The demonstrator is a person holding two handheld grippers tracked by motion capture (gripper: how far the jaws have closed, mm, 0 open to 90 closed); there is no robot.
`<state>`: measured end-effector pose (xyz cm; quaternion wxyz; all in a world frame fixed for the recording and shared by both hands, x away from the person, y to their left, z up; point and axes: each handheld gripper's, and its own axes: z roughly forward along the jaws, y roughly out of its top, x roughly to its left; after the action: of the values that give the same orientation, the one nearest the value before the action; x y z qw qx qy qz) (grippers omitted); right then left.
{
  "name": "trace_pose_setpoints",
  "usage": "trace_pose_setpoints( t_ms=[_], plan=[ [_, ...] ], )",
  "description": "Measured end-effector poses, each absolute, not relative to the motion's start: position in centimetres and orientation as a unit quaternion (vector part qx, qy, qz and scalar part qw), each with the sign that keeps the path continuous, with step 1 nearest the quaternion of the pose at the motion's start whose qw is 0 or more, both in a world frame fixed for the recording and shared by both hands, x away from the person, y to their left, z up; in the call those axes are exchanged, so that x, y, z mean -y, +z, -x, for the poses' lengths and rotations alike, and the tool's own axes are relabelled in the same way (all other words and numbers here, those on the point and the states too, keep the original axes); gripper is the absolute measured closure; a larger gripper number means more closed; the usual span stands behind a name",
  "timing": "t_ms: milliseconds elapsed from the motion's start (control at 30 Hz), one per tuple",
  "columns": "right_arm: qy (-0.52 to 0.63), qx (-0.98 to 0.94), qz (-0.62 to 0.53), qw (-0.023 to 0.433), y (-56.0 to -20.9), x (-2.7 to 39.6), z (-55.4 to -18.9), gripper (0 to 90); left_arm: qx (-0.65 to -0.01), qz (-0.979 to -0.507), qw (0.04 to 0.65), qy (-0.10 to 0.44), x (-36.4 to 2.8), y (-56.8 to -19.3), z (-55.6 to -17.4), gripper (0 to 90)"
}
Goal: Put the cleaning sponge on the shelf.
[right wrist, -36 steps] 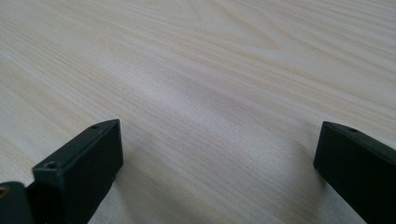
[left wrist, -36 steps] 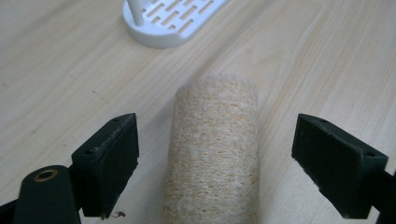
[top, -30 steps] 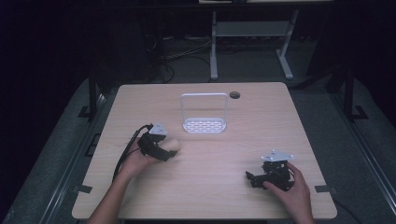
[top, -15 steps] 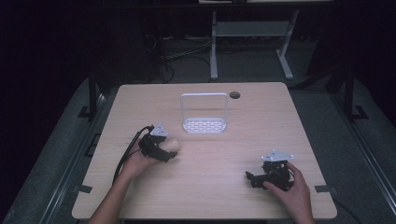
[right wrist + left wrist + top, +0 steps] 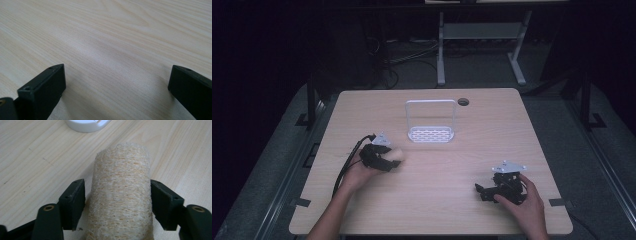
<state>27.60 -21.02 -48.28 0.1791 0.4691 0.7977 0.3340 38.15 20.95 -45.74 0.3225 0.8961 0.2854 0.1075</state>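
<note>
Left gripper [image 5: 117, 195] jaws just closing around loofah [image 5: 121, 192], straddling it, slim gap at left jaw; right gripper [image 5: 117, 82] gapes, parked on table [image 5: 112, 37].

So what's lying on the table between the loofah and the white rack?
Nothing: in the high view, bare table separates the loofah from the rack.

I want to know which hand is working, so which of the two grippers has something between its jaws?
The left gripper: a pale loofah roll lies between its jaws, which have just been closing on it. The right gripper stands open over bare table.
</note>
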Motion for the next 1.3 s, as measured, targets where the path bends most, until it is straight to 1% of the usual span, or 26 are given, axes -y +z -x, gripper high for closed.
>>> trace_pose_setpoints(
  t_ms=[233,667,1300],
  plan=[
    [0.334,-0.798,-0.469,0.179,-48.3,21.0,-27.6,0.9,-0.285,-0.897,0.322,0.104,-21.0,-45.7,-38.2,40.6],
    [0.334,-0.798,-0.469,0.179,-48.3,21.0,-27.6,0.9,-0.301,-0.888,0.333,0.096,-21.0,-45.3,-37.9,41.2],
    [0.334,-0.798,-0.469,0.179,-48.3,21.0,-27.6,0.9,-0.293,-0.888,0.341,0.097,-19.8,-43.8,-37.1,41.1]
  ],
)
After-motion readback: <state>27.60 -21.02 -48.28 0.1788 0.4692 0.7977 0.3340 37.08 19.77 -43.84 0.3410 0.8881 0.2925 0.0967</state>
